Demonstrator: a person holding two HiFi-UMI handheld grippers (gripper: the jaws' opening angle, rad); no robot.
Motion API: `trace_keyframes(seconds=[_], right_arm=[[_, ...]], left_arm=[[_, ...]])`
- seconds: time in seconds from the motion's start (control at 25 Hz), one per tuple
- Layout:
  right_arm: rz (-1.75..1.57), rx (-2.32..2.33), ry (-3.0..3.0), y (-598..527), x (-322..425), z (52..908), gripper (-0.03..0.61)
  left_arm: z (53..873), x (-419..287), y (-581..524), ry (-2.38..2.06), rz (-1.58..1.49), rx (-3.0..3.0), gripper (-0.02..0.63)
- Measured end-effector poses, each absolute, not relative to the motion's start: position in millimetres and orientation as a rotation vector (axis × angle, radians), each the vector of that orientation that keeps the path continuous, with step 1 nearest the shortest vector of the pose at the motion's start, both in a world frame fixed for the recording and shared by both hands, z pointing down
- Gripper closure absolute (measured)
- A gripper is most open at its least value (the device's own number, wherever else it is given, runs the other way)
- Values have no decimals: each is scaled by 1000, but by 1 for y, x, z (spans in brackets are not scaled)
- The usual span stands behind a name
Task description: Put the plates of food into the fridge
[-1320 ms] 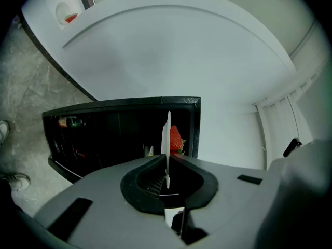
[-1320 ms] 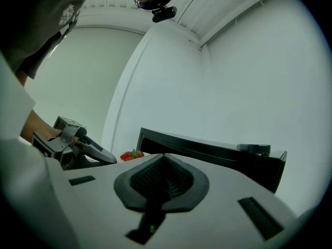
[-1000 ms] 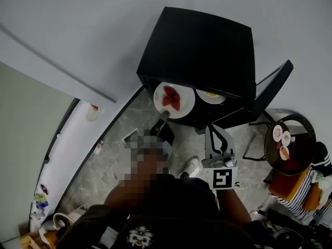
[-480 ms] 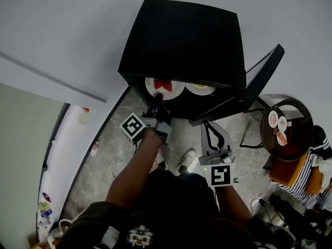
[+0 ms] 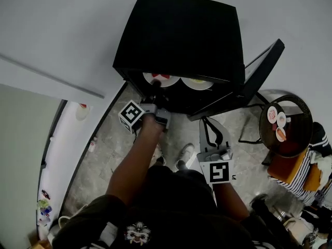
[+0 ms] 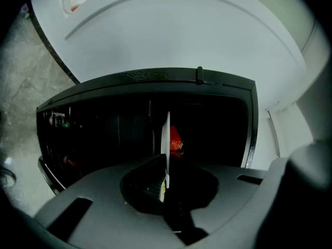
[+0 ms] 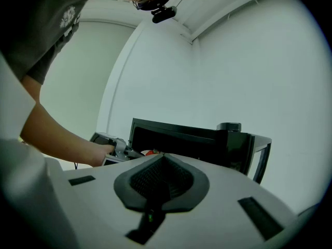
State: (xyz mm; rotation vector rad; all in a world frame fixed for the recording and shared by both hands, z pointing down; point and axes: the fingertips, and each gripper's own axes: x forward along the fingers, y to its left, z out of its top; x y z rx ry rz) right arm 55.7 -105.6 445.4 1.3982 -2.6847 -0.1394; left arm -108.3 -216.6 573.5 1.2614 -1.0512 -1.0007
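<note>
Two plates (image 5: 157, 79) in fridge (image 5: 181, 35), three dishes (image 5: 280, 120) on table (image 5: 296, 139)

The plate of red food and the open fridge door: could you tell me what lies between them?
A second plate of yellowish food, inside the fridge beside the plate of red food; the head view shows it.

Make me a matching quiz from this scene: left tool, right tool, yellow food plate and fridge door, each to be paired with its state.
Things:
1. left tool
2. right tool
3. yellow food plate
4. fridge door

States:
A. swung open
B. shut, with nothing in it
C. inside the fridge, no tool on it
D. shut on the red food plate

Pairs: 1-D, 2-B, 3-C, 4-A
</note>
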Motion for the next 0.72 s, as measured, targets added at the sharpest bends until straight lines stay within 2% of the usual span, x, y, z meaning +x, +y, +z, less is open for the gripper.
trace_keyframes(seconds=[0.72], right_arm=[[-144,1403,-2676,-107,57,446,555]], left_arm=[[582,-117,-231,-1128,-1007,1205,580]])
